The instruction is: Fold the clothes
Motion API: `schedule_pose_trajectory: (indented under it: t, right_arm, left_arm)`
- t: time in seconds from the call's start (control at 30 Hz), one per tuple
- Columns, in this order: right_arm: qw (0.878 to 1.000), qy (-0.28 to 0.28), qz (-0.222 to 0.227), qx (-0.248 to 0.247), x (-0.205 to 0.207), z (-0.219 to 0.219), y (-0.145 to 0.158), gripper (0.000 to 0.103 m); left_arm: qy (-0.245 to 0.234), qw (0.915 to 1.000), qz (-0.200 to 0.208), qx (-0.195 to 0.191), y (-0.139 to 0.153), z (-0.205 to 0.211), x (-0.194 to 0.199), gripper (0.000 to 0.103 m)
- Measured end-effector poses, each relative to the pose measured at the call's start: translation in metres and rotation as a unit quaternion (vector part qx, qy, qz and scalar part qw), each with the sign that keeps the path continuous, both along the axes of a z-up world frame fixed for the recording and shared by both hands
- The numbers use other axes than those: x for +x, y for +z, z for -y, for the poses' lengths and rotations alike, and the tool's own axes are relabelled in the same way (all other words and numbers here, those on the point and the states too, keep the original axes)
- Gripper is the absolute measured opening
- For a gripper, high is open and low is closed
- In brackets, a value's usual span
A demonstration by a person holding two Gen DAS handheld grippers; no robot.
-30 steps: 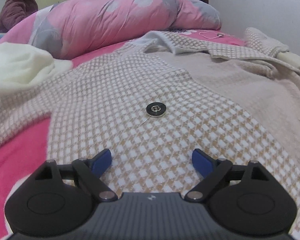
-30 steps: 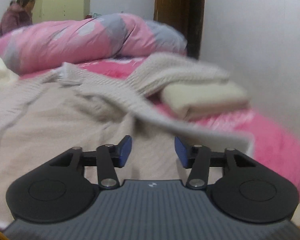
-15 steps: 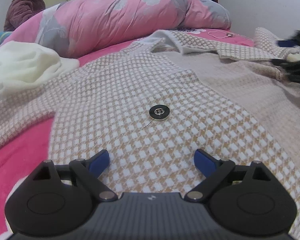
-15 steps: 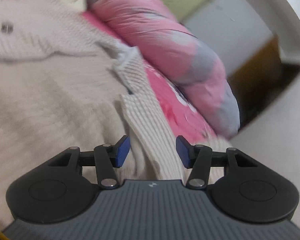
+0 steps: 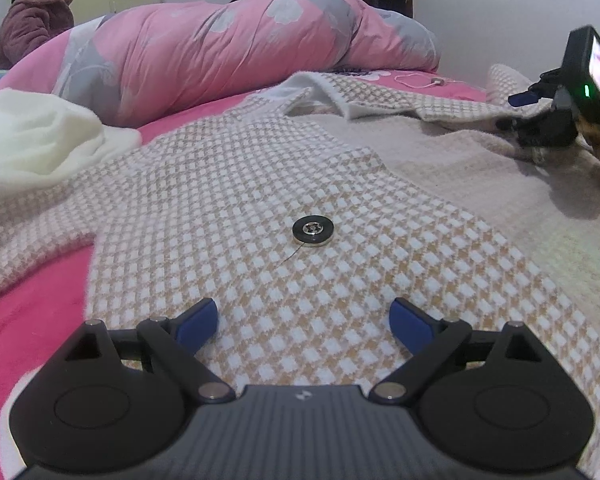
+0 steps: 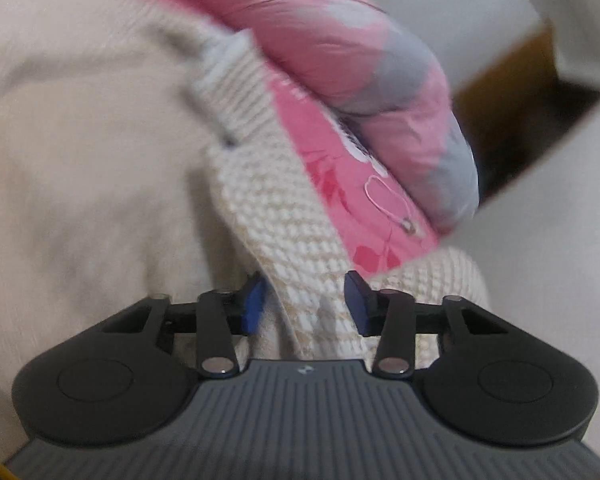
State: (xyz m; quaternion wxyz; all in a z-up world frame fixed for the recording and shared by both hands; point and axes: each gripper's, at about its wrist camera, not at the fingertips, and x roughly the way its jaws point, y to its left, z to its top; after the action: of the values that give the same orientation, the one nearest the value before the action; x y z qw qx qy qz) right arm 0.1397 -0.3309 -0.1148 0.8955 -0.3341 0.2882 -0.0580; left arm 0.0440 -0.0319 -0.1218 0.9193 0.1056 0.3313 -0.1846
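Note:
A beige-and-white houndstooth jacket [image 5: 260,168] lies spread open on the pink bed, its plain lining [image 5: 480,168] showing on the right. A black button [image 5: 313,231] sits on the left front panel. My left gripper [image 5: 303,322] is open and rests low over that panel, just short of the button. My right gripper [image 6: 305,304] is open, with the jacket's checked front edge [image 6: 288,216] lying between its fingers. It also shows in the left wrist view [image 5: 540,108] at the far right, down on the jacket.
A rolled pink-and-grey quilt [image 5: 236,52] lies across the far side of the bed. A white fluffy garment [image 5: 32,140] is at the left. A person in a purple coat [image 5: 36,28] sits at the far left. A thin cable [image 5: 420,80] lies on the pink sheet.
My right gripper has swung over and dropped onto the jacket's far front edge, which now lies between its fingers. My left gripper has crept slightly forward over the panel.

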Motion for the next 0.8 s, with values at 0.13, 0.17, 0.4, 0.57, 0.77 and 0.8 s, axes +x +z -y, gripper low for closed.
schedule_pose_trajectory:
  t: [0.13,0.17,0.4,0.57,0.77,0.8]
  right_arm:
    - [0.999,-0.002,0.0,0.041,0.002,-0.006,0.008,0.029]
    - [0.999,-0.002,-0.003,0.034,0.004,-0.009,0.005,0.029]
    - [0.983,-0.066,0.005,0.168,0.024,0.014,0.022,0.008]
    - [0.939,-0.105,-0.028,0.326,0.035,0.037,0.045,0.003]
    - [0.884,-0.064,-0.049,0.461,0.05,0.011,0.092,0.003]
    - [0.875,-0.054,-0.053,0.478,0.057,0.001,0.098,0.003]
  left_arm:
    - [0.001,1.0,0.002,-0.004,-0.001,0.0,0.0,0.095]
    - [0.001,1.0,0.003,-0.005,-0.002,-0.001,0.0,0.095]
    - [0.004,0.9999,0.007,-0.009,-0.005,-0.001,0.001,0.097]
    - [0.006,0.9995,0.012,-0.03,-0.009,-0.006,0.0,0.097]
    - [-0.001,0.9979,0.011,-0.064,-0.012,-0.016,0.002,0.097]
    - [-0.002,0.9975,0.011,-0.07,-0.012,-0.018,0.002,0.097]
